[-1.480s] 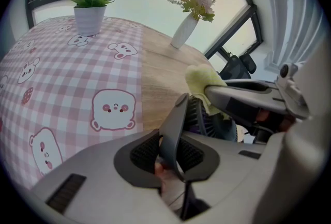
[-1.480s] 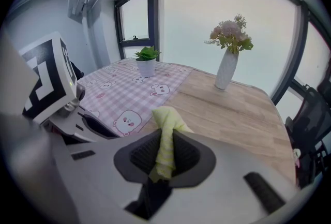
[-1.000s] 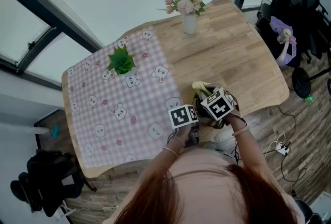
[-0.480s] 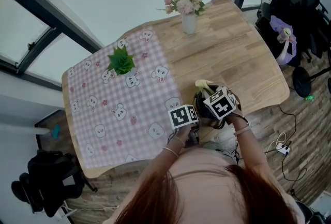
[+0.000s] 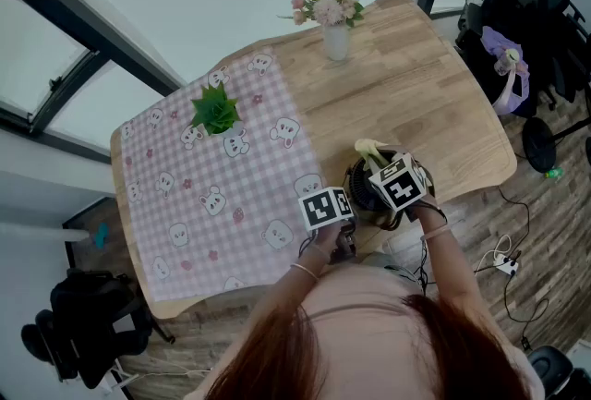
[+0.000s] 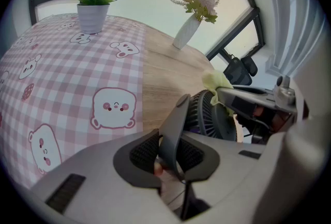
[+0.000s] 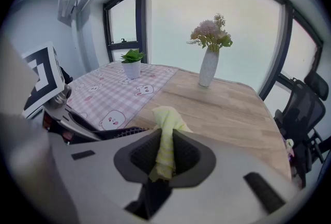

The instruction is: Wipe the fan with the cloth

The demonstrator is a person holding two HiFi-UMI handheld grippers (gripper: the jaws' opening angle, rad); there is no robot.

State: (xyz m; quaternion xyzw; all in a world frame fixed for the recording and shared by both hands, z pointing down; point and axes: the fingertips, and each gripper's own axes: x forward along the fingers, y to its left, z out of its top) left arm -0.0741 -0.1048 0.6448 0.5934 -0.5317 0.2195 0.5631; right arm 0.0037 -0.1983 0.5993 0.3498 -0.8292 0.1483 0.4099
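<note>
While the small black fan (image 5: 366,189) is stood near the front edge of the wooden table (image 5: 416,93), just beside the pink checked tablecloth (image 5: 203,190), its grey stand (image 6: 174,123) is pinched between the jaws of the left tool (image 6: 168,153). A yellow cloth (image 7: 165,132) is clamped in the right tool (image 7: 164,153) and held at the fan's far rim.

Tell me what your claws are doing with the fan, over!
Left claw clamped on the fan. Right claw pinching the yellow cloth, cloth at the fan's rim. Vase and potted plant far off, nothing blocking.
</note>
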